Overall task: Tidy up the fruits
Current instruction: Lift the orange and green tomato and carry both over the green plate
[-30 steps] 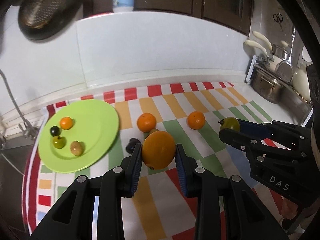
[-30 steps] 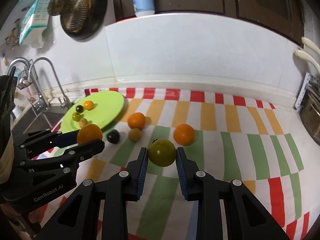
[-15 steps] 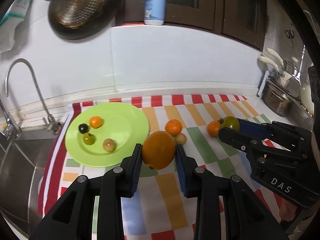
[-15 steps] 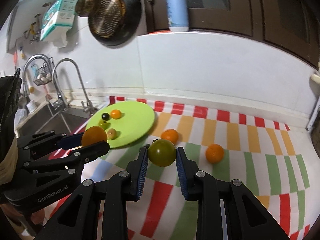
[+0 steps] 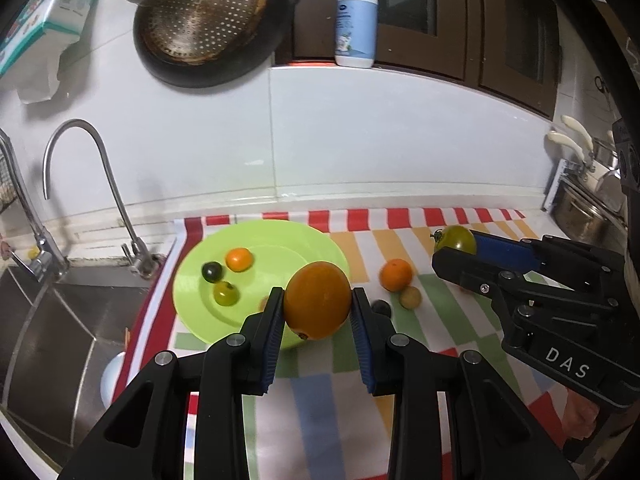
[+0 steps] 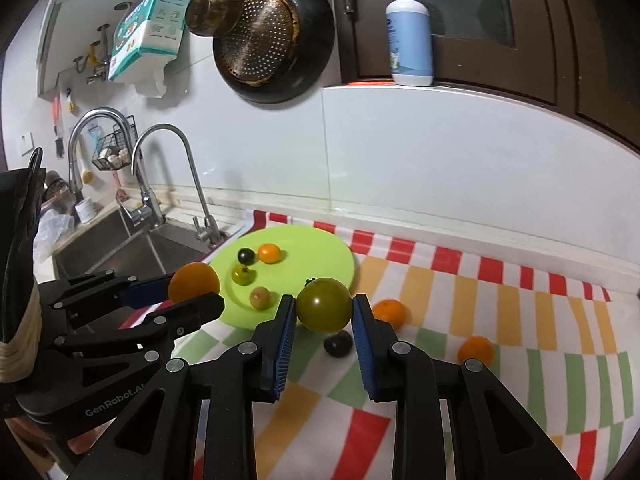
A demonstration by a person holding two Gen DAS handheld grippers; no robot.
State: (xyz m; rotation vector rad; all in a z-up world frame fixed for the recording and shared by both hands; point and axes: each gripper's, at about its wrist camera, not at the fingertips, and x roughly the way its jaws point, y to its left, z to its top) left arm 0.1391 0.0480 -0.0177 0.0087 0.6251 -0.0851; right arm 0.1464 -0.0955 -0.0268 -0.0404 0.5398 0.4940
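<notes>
Ahead of our left gripper (image 5: 317, 307) lies the green plate (image 5: 316, 240), holding a small orange (image 5: 239, 259), a dark fruit (image 5: 211, 271), a green fruit (image 5: 225, 293) and a brownish fruit (image 6: 260, 297). That gripper pinches a large orange (image 5: 318, 301) above the plate's near edge. Our right gripper (image 6: 324, 316) clamps a green tomato (image 6: 325, 310), just right of the plate. Beyond it, loose fruit lies on the striped cloth (image 6: 500, 304): two oranges (image 6: 389, 313) and a dark plum (image 6: 338, 344). A sink (image 6: 120, 248) sits left.
</notes>
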